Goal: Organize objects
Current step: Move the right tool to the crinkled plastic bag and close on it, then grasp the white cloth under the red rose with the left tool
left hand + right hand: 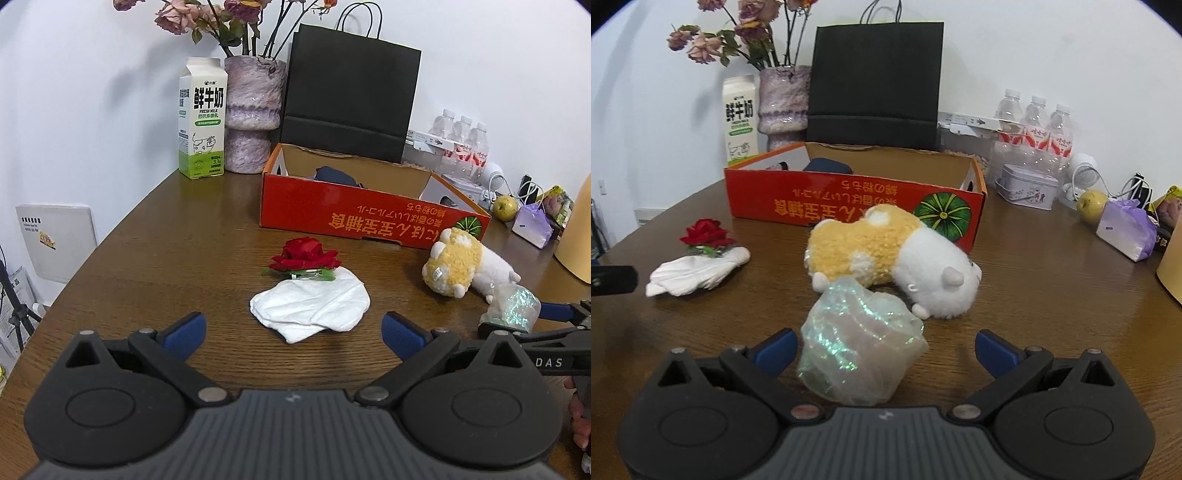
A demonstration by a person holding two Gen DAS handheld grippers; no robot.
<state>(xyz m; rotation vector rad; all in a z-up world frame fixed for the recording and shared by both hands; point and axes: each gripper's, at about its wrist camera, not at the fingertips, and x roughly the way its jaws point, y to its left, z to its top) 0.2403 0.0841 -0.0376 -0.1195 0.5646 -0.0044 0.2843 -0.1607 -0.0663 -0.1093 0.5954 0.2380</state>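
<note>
Both grippers gape wide, the left gripper [293, 326] empty, the right gripper [884, 345] straddling an iridescent pouch [858, 341].

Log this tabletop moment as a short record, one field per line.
left gripper: open, facing the white cloth
right gripper: open, iridescent wrap between its fingers, not clamped
red rose: on the cloth's far edge
plush toy: lying on its side before the red box
red box contents: a dark item, mostly hidden
</note>
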